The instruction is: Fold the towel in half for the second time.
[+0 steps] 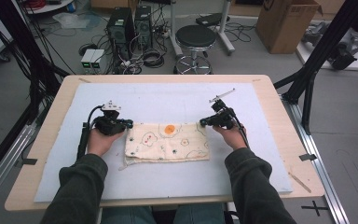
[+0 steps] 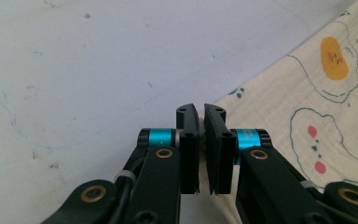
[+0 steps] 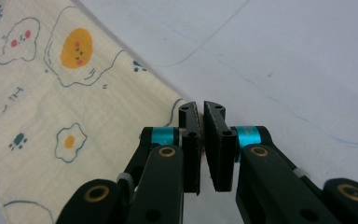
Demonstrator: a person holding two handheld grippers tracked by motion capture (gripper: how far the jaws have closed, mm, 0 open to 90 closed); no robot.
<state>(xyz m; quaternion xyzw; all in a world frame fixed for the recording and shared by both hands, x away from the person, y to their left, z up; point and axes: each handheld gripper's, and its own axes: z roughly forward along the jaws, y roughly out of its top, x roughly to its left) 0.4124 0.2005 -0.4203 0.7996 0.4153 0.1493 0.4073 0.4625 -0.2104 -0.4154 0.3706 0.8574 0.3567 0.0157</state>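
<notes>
Two dark olive sleeves [image 1: 81,186] come in from the near edge of the high view, one at each side. Past them lies a pale blue-white foam mat [image 1: 168,172] that covers most of a light wooden table [image 1: 42,140]. On the middle of the mat lies a cream folded cloth printed with fried eggs and small outlined figures [image 1: 168,141], flat, its long sides running across the table.

The left hand [image 1: 100,140] holds the left gripper [image 1: 129,124] just at the cloth's far left corner. In the left gripper view its black jaws stand clenched together, a thin slit between the pads; the cloth's corner [image 2: 307,93] lies right beside and under them, but whether any fabric is pinched between them cannot be told.

The right hand [image 1: 232,136] holds the right gripper [image 1: 203,123] at the cloth's far right corner. In the right gripper view its jaws are likewise drawn shut just past the cloth's edge [image 3: 74,93]; no fabric shows clearly between the pads.

Beyond the table, on the grey floor, stand a round black stool [image 1: 195,37], two black computer towers [image 1: 130,25] amid loose cables, and a brown cardboard box [image 1: 284,23].
</notes>
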